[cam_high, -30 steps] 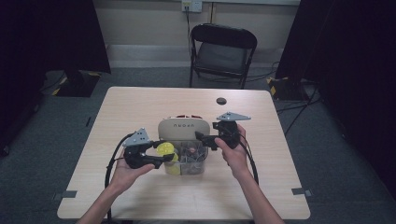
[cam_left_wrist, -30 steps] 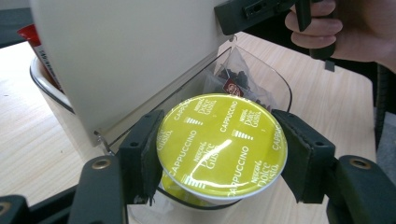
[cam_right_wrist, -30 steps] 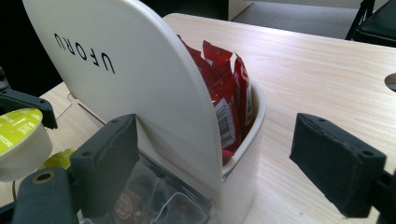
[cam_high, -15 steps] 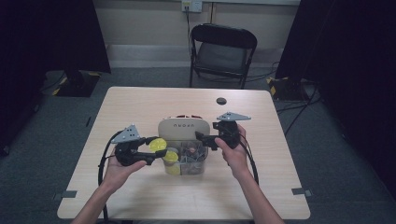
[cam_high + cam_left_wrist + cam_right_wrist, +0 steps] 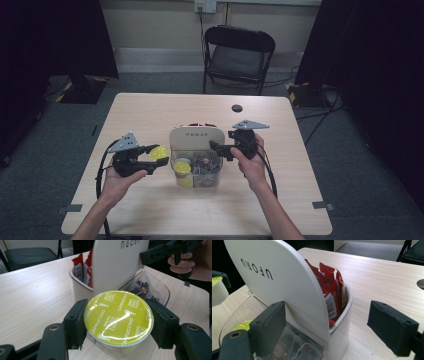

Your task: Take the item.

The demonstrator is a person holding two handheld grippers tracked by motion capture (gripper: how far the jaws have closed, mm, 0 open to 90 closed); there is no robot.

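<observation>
My left gripper (image 5: 156, 159) is shut on a coffee capsule (image 5: 160, 152) with a yellow "Cappuccino" lid. It holds the capsule in the air just left of the organiser (image 5: 195, 136). In the left gripper view the two pads press the capsule (image 5: 118, 316) from both sides. The organiser has an upright white panel (image 5: 274, 282), red sachets (image 5: 332, 295) behind it and a clear front tub (image 5: 200, 172) with another yellow capsule (image 5: 182, 167) inside. My right gripper (image 5: 216, 148) stands open at the organiser's right side. Its jaws straddle the white rim without pressing on it.
A small black round object (image 5: 237, 108) lies on the wooden table (image 5: 150, 215) behind the organiser. A black folding chair (image 5: 239, 55) stands beyond the far edge. Cables trail from both grippers toward the near edge.
My left gripper has carried the yellow capsule leftward, away from the organiser's clear tub, and slightly up. The right gripper has stayed where it was.
</observation>
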